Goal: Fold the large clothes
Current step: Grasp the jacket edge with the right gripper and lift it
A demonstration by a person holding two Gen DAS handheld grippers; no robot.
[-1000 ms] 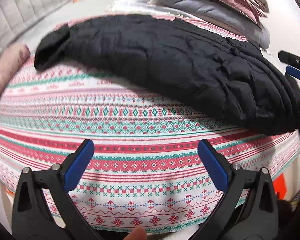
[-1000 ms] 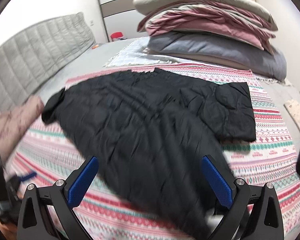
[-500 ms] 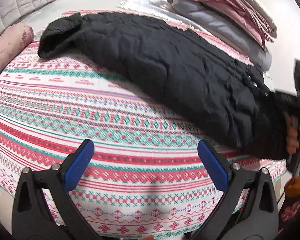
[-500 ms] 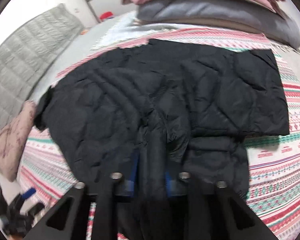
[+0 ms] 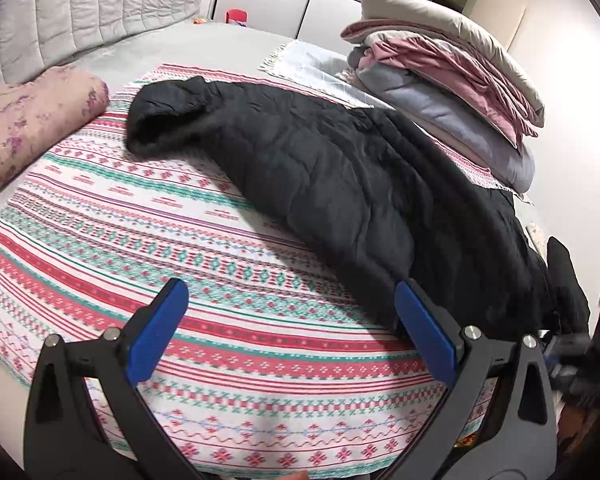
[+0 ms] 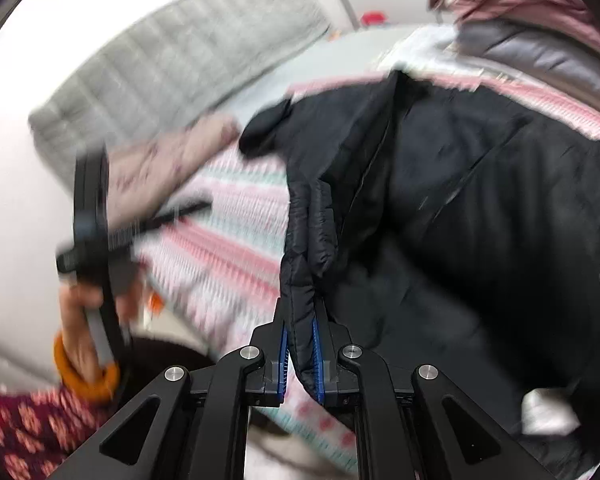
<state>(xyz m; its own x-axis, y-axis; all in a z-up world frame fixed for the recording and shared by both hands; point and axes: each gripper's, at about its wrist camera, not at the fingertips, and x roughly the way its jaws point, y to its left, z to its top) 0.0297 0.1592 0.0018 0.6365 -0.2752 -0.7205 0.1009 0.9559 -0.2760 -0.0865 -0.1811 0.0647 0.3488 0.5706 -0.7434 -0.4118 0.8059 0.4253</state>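
A large black quilted jacket [image 5: 340, 184] lies across a patterned red, green and white blanket [image 5: 140, 240] on the bed. My left gripper [image 5: 292, 328] is open and empty above the blanket, its right finger close to the jacket's near edge. My right gripper [image 6: 300, 344] is shut on a fold of the jacket's edge [image 6: 304, 264] and holds it lifted off the bed, so the jacket [image 6: 480, 208] hangs from it. The right wrist view is blurred by motion. The left gripper [image 6: 96, 240] shows there in the person's hand at the left.
A stack of folded grey, pink and beige bedding [image 5: 452, 76] sits at the far right of the bed. A pink floral bolster [image 5: 28, 128] lies at the left. A grey padded headboard [image 5: 80, 16] stands behind. The bed's front edge is just under my left gripper.
My right gripper closed on the jacket's edge and has lifted it up and toward the near side. The left gripper has swung to look further up the bed.
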